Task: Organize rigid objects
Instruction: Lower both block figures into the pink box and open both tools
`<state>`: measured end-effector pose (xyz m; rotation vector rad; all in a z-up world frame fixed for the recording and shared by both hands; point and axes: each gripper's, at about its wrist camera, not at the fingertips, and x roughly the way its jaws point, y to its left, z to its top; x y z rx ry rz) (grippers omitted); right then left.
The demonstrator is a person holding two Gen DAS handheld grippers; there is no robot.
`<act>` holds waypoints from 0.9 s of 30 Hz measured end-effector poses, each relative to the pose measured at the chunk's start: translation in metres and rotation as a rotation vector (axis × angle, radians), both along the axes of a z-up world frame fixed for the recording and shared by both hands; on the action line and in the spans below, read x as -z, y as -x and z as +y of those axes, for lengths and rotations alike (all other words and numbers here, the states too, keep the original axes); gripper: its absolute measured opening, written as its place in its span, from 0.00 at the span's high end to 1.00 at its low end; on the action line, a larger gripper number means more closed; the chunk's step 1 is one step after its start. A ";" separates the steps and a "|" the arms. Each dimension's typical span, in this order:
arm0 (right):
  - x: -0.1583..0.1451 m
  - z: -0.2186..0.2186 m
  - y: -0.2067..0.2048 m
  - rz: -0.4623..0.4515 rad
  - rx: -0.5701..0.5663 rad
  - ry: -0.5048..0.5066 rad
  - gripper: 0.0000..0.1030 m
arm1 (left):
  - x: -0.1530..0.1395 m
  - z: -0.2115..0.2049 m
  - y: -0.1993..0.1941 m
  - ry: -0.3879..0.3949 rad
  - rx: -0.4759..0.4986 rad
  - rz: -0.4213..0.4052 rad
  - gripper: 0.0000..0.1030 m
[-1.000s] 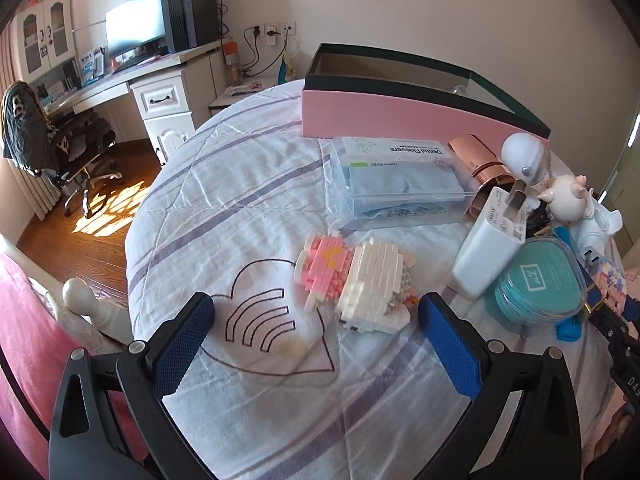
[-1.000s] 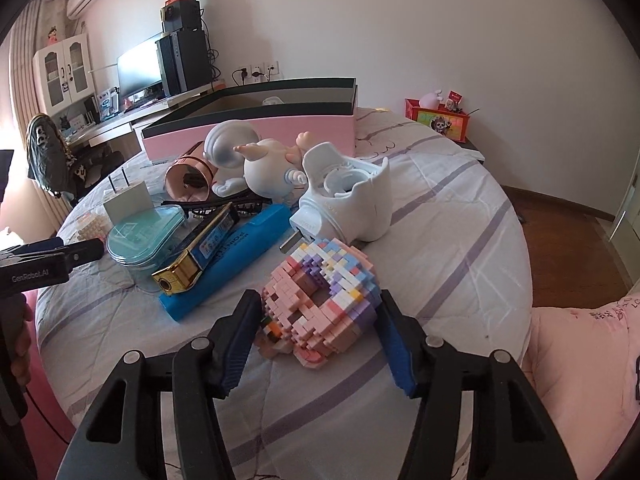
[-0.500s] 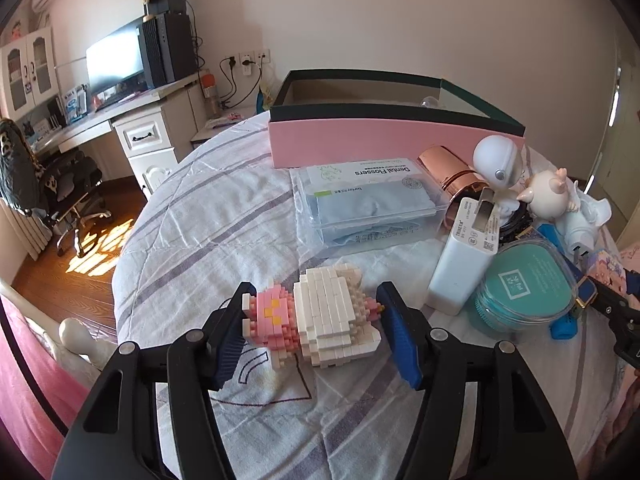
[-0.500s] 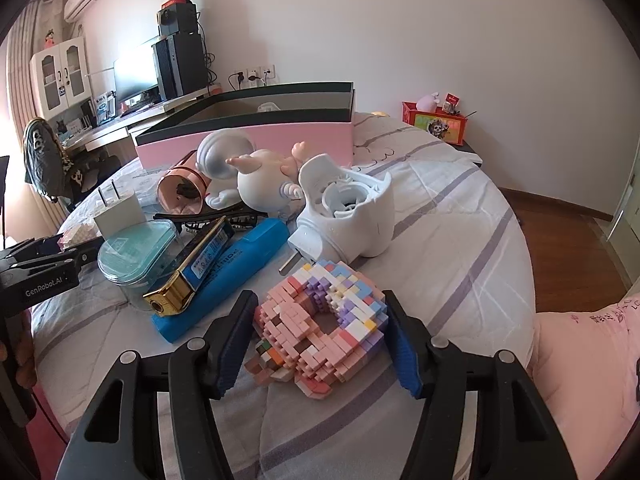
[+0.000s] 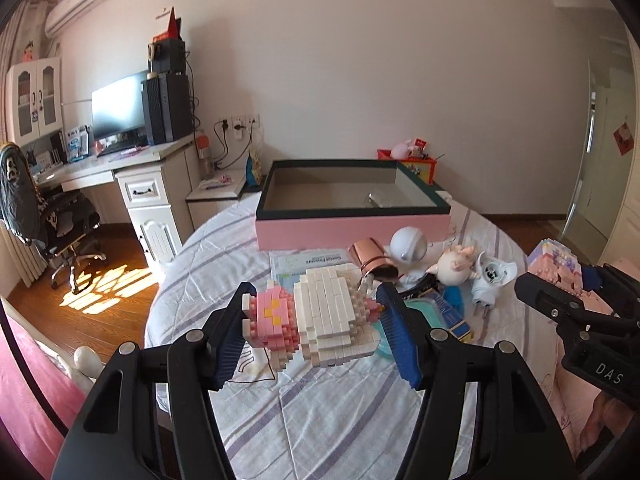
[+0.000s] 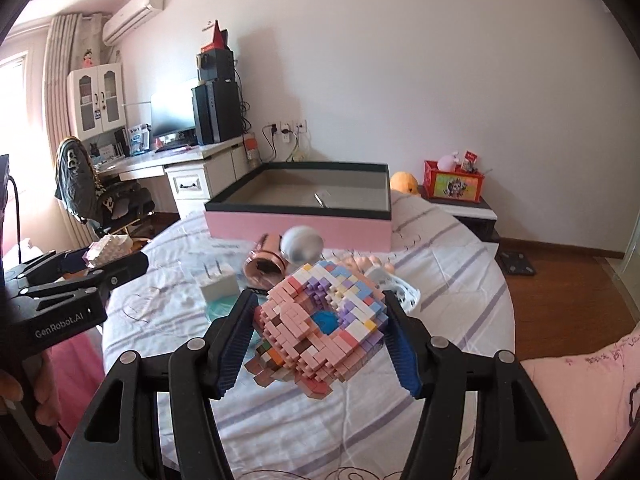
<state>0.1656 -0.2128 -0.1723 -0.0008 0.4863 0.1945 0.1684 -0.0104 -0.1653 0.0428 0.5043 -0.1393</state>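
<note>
My left gripper (image 5: pixel 316 316) is shut on a pink and white brick figure (image 5: pixel 320 316), held above the bed. My right gripper (image 6: pixel 320 320) is shut on a pink and purple brick donut (image 6: pixel 324 320), also lifted off the quilt. Each gripper shows in the other's view: the right gripper (image 5: pixel 560 280) at the right edge with the donut, the left gripper (image 6: pixel 100 260) at the left with the white bricks. Behind both, the open pink box with a dark rim (image 5: pixel 352 224) (image 6: pixel 300 220) stands on the bed, almost bare inside.
On the quilt lie a copper cup (image 5: pixel 370 258), a white round toy (image 5: pixel 408 246), a pig figurine (image 5: pixel 454 268), a white plug adapter (image 5: pixel 490 280), a floss box (image 5: pixel 308 262), a white charger (image 6: pixel 218 284) and a teal case. A desk and chair stand at the left.
The left gripper closed on the pink and white figure and lifted it. The right gripper, which held the donut from the start, rose with it. Both views now look over the box.
</note>
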 end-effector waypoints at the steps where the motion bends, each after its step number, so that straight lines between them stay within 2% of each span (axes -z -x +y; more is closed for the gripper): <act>1: -0.008 0.004 0.005 -0.022 -0.010 0.001 0.39 | -0.007 -0.001 0.006 -0.005 -0.005 -0.021 0.39; 5: -0.034 0.023 0.020 -0.094 -0.050 0.010 0.39 | -0.032 -0.001 0.030 0.005 -0.020 -0.088 0.39; 13: -0.060 0.043 0.034 -0.154 -0.084 0.022 0.39 | -0.061 0.004 0.062 0.003 -0.056 -0.193 0.39; 24: -0.066 0.043 0.018 -0.161 -0.090 0.040 0.39 | -0.067 0.008 0.057 0.009 -0.072 -0.214 0.39; 27: -0.065 0.043 0.004 -0.154 -0.096 0.048 0.39 | -0.066 0.011 0.041 0.007 -0.075 -0.198 0.39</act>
